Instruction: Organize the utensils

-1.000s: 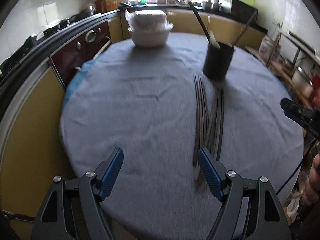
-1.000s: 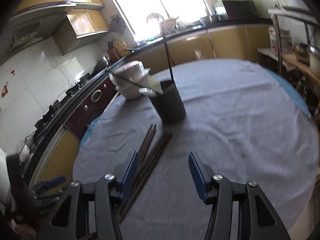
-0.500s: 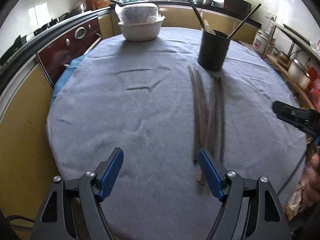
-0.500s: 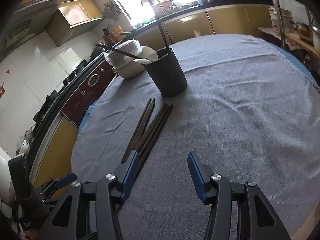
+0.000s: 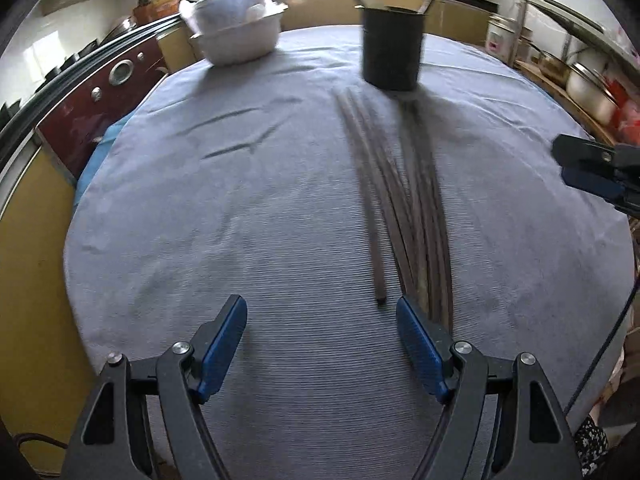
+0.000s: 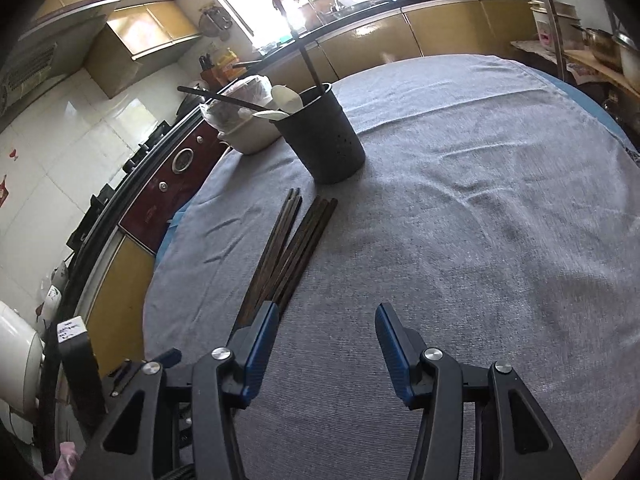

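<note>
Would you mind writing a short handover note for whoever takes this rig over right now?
Left gripper: open, empty, low over the cloth, near ends of the chopsticks just beside its right finger.
Right gripper: open, empty, chopsticks by its left finger.
Chopsticks lie loose on the table in front of the dark holder, which already holds ladles and a spoon.
Done: no chopstick gripped yet.
Left: pick up the chopsticks and stand them in the holder.

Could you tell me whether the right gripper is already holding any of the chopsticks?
No, the right gripper is open and empty, with the chopsticks lying on the cloth.
</note>
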